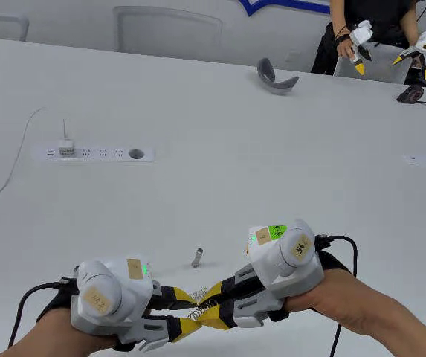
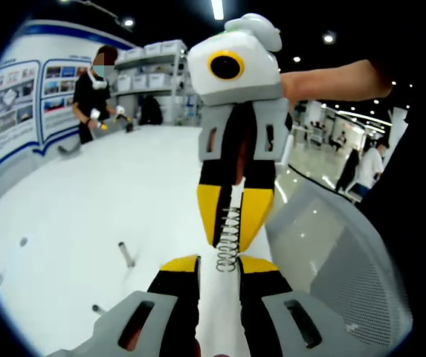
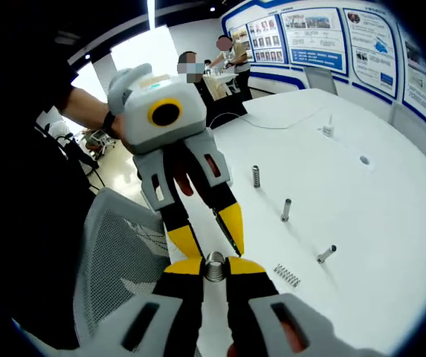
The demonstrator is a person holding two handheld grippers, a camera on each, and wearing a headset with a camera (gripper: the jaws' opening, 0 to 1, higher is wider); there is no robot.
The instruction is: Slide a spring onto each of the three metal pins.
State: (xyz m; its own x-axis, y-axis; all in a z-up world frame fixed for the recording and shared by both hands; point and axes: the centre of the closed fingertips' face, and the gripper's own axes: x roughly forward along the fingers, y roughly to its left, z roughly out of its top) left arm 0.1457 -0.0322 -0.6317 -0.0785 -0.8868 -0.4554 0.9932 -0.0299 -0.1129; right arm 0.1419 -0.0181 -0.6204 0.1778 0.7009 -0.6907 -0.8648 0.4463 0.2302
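Spring pinched in right gripper, reaching left gripper tips.

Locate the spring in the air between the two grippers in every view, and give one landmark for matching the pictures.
Head view: spring at bottom centre.
Left gripper view: spring at centre, running lengthwise out of the right gripper.
Right gripper view: spring low centre, seen end-on as a ring.
Shared landmark: the white table beneath it.
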